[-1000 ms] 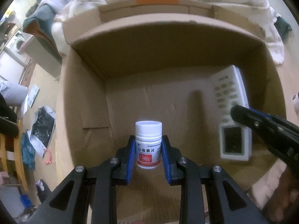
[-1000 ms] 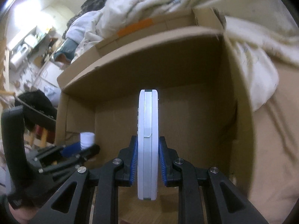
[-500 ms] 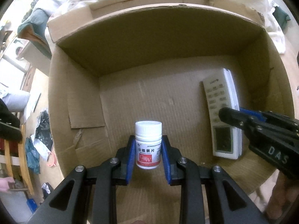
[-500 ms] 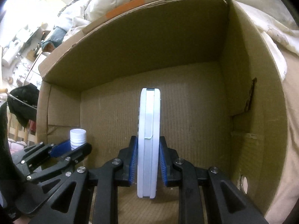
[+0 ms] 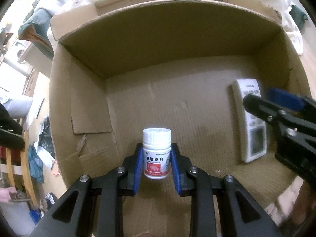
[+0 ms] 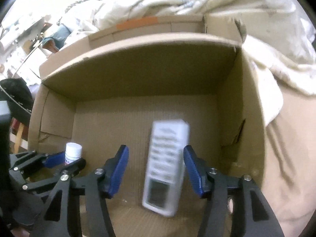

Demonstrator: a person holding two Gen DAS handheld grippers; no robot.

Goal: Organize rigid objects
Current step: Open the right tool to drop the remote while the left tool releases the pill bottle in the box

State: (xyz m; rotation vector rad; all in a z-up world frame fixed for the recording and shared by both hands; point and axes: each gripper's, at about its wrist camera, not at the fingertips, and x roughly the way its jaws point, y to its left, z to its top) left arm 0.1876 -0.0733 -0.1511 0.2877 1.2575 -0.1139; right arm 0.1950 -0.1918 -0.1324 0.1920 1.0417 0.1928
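Note:
My left gripper (image 5: 157, 166) is shut on a small white pill bottle (image 5: 157, 154) with a red label, held upright just above the floor of an open cardboard box (image 5: 158, 102). The bottle (image 6: 73, 152) and that gripper (image 6: 65, 161) also show at the left of the right wrist view. A white remote control (image 6: 165, 165) lies face up, blurred, on the box floor between the blue pads (image 6: 118, 169) of my right gripper (image 6: 156, 170), whose jaws are opening and no longer touch it. In the left wrist view the remote (image 5: 249, 122) lies by the right wall under the right gripper (image 5: 262, 100).
The box's walls (image 6: 138, 73) rise on all sides, with a rear flap carrying orange tape (image 6: 137, 22). Crumpled white bedding (image 6: 217, 4) lies behind and right of the box. Clutter and a wooden chair (image 5: 17, 169) stand off to the left.
The right gripper's jaws have spread apart and let go of the remote, which went from standing on edge between the pads to lying face up on the box floor. The left gripper keeps its bottle.

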